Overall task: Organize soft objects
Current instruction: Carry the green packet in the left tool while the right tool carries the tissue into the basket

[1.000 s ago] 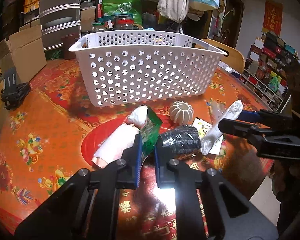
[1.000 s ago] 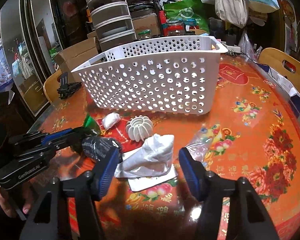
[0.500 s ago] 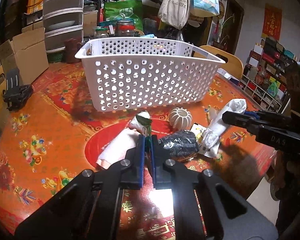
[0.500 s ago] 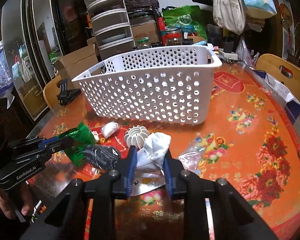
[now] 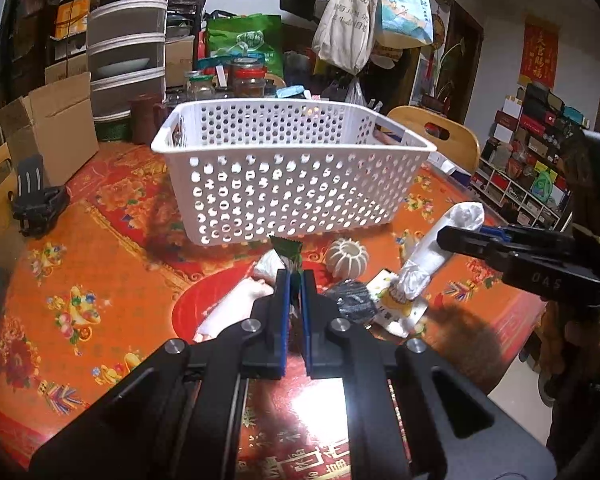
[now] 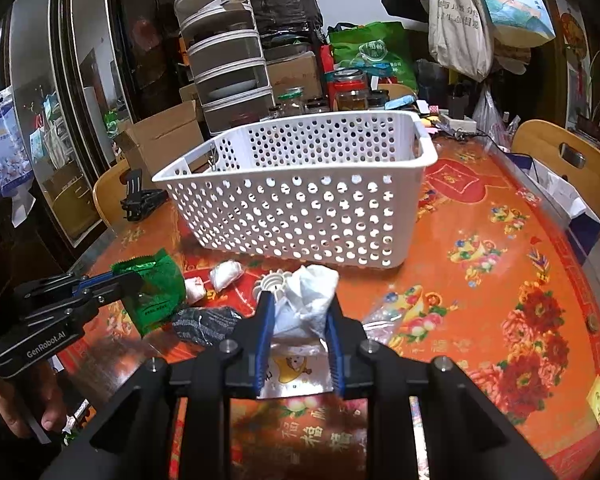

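Note:
My left gripper (image 5: 295,276) is shut on a green foil packet (image 5: 288,254), held edge-on above the table; the packet also shows in the right wrist view (image 6: 156,288). My right gripper (image 6: 299,312) is shut on a crumpled white plastic bag (image 6: 308,300), lifted off the table; the bag also shows in the left wrist view (image 5: 440,248). A white perforated basket (image 5: 292,184) stands behind both; it also shows in the right wrist view (image 6: 300,200). On the table lie a black crumpled bag (image 6: 204,322), a white ribbed ball (image 5: 346,258), a small white pouch (image 6: 226,274) and a pale cloth (image 5: 236,304).
A printed flat packet (image 6: 296,372) lies under my right gripper. A black clamp (image 5: 36,204) sits at the table's left edge. Cardboard boxes (image 5: 48,128), jars (image 5: 248,80) and stacked drawers stand behind the basket. Wooden chairs (image 6: 568,160) ring the orange table (image 6: 500,280).
Both grippers closed: the left on the green packet, the right on the white bag. Both have lifted their loads and drawn back from the table.

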`<state>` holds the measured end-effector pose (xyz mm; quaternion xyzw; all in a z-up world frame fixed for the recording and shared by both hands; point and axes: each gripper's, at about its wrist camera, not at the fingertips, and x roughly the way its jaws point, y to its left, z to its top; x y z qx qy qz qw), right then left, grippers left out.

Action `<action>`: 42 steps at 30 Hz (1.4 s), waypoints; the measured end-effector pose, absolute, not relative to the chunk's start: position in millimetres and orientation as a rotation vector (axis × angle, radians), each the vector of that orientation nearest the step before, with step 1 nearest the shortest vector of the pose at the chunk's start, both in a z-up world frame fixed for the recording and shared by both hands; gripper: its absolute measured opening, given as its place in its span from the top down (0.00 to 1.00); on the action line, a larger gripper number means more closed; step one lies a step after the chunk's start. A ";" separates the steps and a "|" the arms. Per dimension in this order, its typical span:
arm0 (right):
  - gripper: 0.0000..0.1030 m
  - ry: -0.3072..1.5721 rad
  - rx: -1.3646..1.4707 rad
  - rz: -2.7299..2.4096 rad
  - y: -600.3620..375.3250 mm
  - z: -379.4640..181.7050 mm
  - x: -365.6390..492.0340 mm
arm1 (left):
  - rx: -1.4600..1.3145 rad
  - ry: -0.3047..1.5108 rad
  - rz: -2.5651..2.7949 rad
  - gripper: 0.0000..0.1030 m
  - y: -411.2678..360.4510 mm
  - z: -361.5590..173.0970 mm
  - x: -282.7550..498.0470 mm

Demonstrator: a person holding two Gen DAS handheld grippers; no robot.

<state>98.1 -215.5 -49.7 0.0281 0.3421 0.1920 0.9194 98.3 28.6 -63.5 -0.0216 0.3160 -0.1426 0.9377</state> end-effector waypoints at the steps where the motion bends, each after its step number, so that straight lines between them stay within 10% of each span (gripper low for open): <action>1: 0.78 0.701 0.060 0.398 -216.1 -47.2 98.4 | -0.045 0.640 -0.293 0.95 28.5 -60.1 98.1; 29: 0.78 0.606 0.007 0.411 -219.8 68.4 174.9 | -0.094 0.520 -0.301 0.95 33.5 77.3 170.3; 42: 0.78 0.714 -0.064 0.339 -196.9 24.5 270.7 | -0.102 0.732 -0.247 0.95 15.5 39.6 308.0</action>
